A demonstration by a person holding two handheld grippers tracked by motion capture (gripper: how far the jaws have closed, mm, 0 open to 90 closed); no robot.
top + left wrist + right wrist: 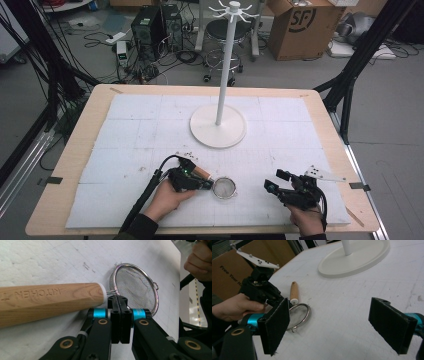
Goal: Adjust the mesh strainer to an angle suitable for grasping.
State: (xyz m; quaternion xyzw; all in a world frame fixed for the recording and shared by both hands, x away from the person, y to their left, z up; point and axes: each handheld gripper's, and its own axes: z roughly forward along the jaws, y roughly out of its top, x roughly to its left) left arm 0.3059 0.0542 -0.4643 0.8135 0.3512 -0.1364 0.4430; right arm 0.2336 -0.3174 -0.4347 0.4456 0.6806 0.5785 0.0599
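Flat on the white bench (135, 130), in front of the stand (218, 125): a strainer (225, 188), long axis across the bench, wood handle (45, 301) to the left, mesh bowl to the right. Left claw (120, 301) right at the handle-bowl neck, shut, pinching the wire stem. Right claw (337, 322) well apart to the right, wide open, empty.

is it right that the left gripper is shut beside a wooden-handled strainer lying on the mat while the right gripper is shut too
Not quite. The right gripper is open: the right gripper view shows its two black jaws standing wide apart with bare mat between them. The rest holds: the left gripper has its jaws together, right next to the wooden-handled strainer lying on the white mat.
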